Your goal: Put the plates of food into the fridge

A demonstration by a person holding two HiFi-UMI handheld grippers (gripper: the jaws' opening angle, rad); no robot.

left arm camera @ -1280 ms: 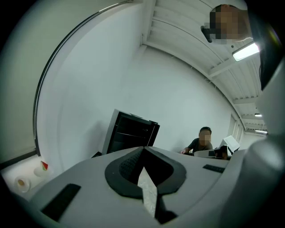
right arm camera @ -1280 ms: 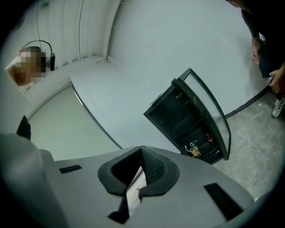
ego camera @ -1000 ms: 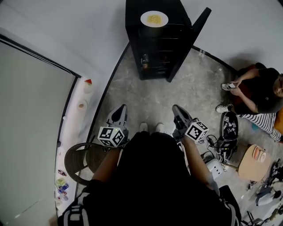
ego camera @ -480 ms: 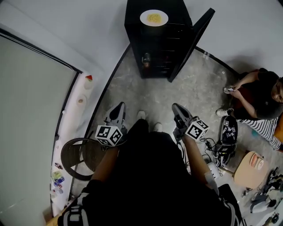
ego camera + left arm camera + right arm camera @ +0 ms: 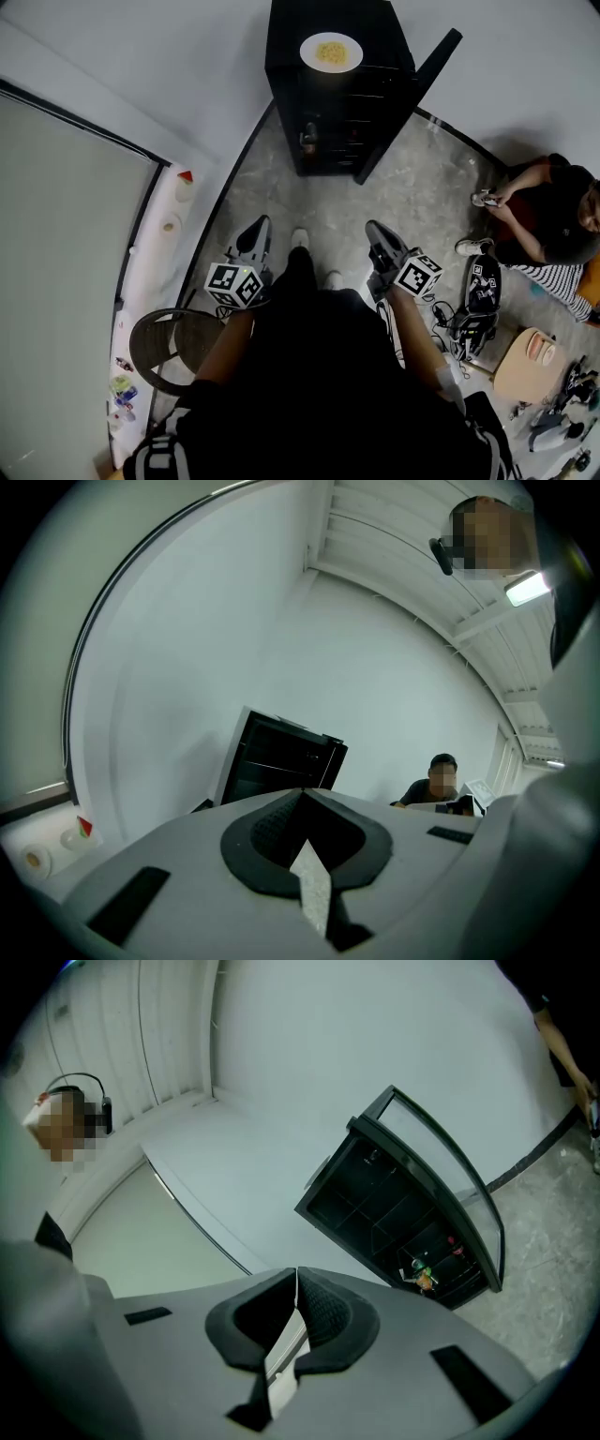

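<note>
Grey floor [image 5: 422, 187] stretches ahead of us to the black fridge [image 5: 328, 122] against the white wall, its door [image 5: 412, 89] swung open on the right. We hold the left tongs [image 5: 262, 225] and the right tongs [image 5: 373, 229] well short of it, both closed on nothing. On the fridge's top sits the plate of food [image 5: 331, 52].
</note>
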